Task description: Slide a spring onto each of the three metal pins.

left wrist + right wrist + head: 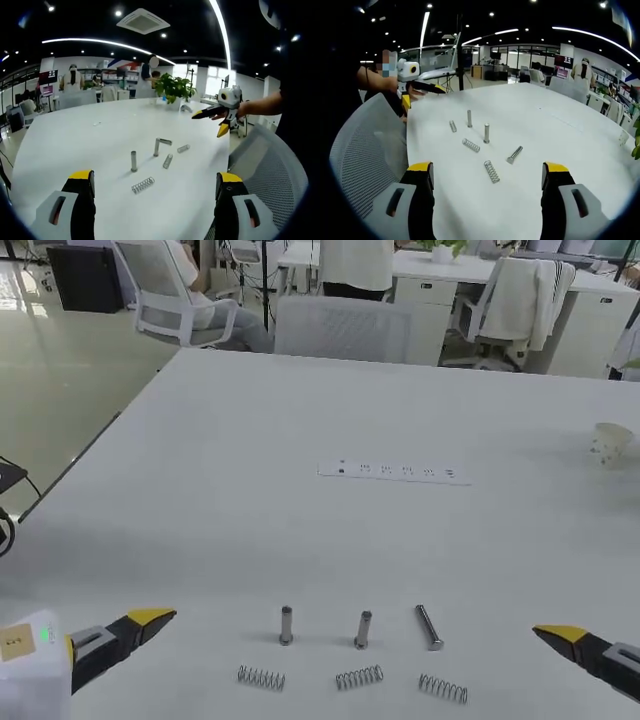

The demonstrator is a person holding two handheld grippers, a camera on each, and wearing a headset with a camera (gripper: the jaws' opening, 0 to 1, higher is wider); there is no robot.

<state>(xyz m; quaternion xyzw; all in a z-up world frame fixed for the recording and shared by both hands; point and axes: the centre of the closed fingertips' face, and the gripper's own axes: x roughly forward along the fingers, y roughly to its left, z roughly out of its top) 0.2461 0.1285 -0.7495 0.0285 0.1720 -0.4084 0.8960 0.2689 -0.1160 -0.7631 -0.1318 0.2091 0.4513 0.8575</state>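
Observation:
Three metal pins stand in a row near the table's front edge: the left pin and the middle pin are upright, while the right pin lies on its side. One spring lies flat in front of each: the left spring, the middle spring and the right spring. My left gripper hovers at the lower left, open and holding nothing. At the lower right my right gripper is also open and holds nothing. Both are well apart from the parts.
A socket strip is set into the white table at mid depth. A paper cup stands at the far right. A grey mesh chair is at the near edge, and office chairs stand beyond the far edge.

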